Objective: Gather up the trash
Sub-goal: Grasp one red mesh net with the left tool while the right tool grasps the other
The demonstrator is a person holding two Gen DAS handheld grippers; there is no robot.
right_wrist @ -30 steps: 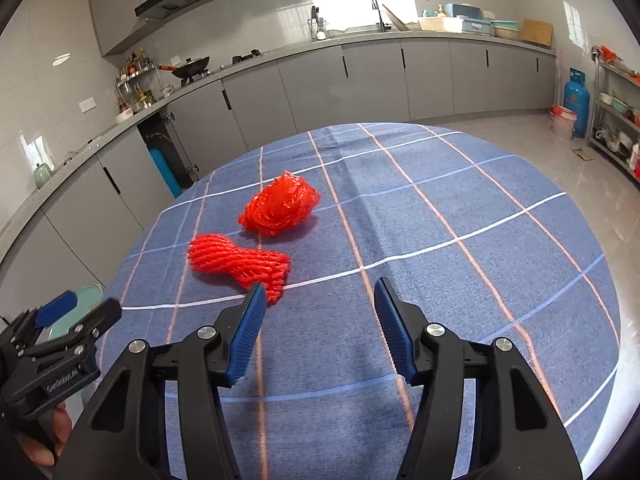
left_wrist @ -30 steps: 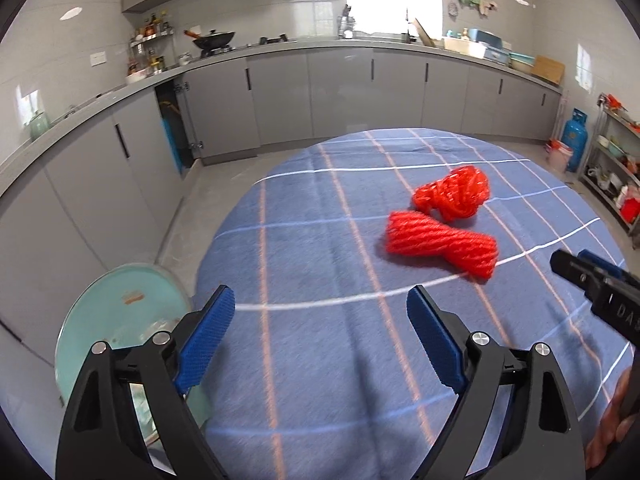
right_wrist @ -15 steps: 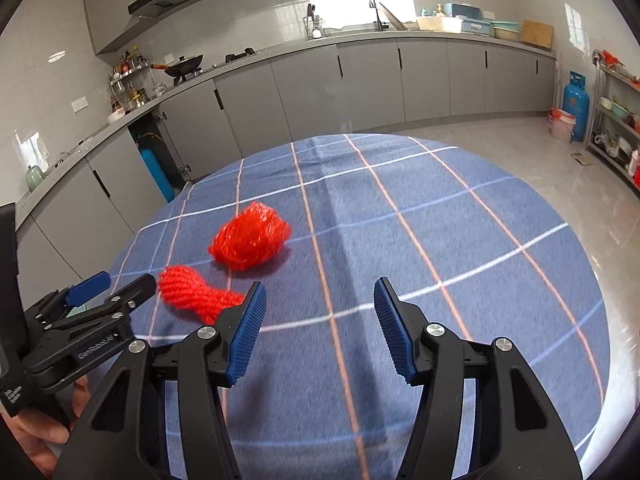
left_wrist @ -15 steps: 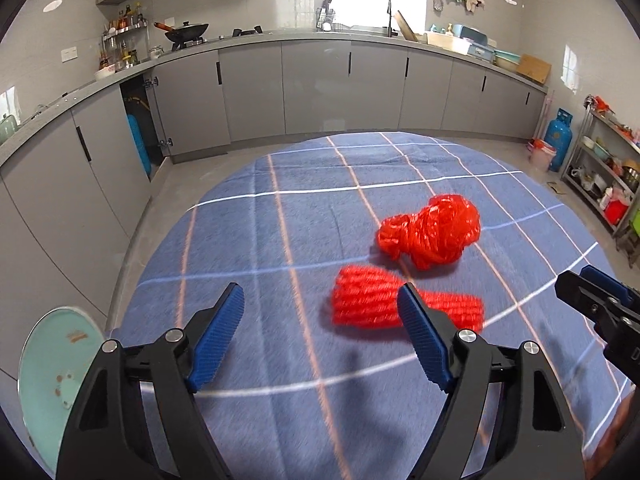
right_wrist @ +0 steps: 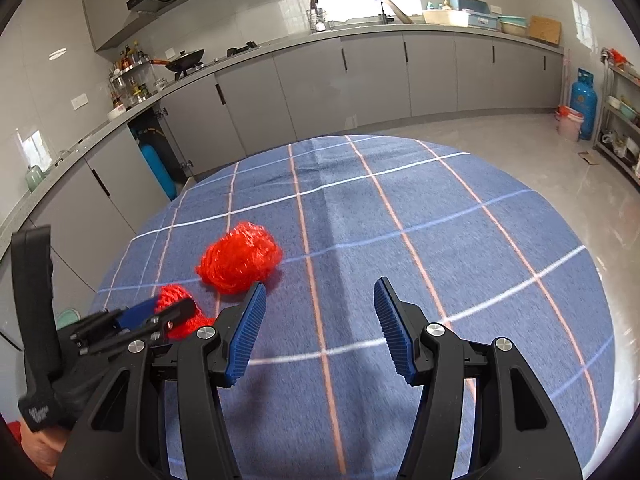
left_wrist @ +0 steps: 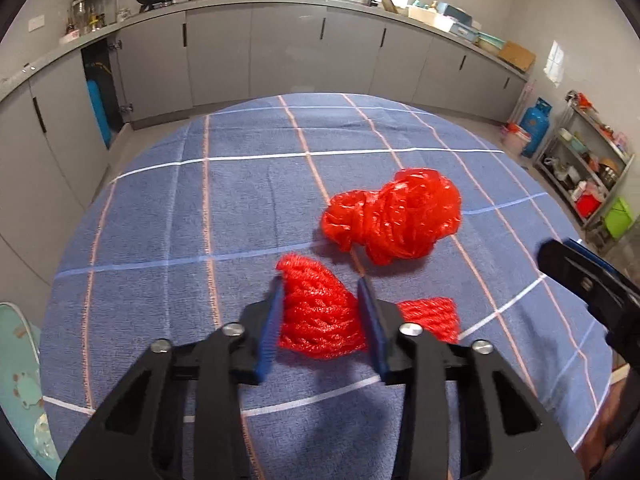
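Observation:
A red foam net sleeve (left_wrist: 316, 316) lies on the blue checked tablecloth (left_wrist: 200, 220). My left gripper (left_wrist: 320, 282) straddles its wider end; the jaws are closing and both blue pads press on its sides. Its other end (left_wrist: 432, 312) sticks out to the right. Just beyond lies a crumpled red mesh bag (left_wrist: 396, 220). The right wrist view shows the bag (right_wrist: 240, 260) at centre left, with the left gripper (right_wrist: 160, 312) on the sleeve (right_wrist: 172, 296) below it. My right gripper (right_wrist: 320, 286) hovers open over bare cloth, right of the bag, holding nothing.
The round table's edge curves close on the left, with a pale green round object (left_wrist: 16, 360) on the floor below it. Grey kitchen cabinets (left_wrist: 280, 52) run along the far walls. A blue gas cylinder (right_wrist: 584, 104) and a shelf rack stand at the right.
My left gripper moved forward and down onto the red sleeve, and its jaws narrowed from wide open to around it. The right gripper drifted, so the trash slid left in its view.

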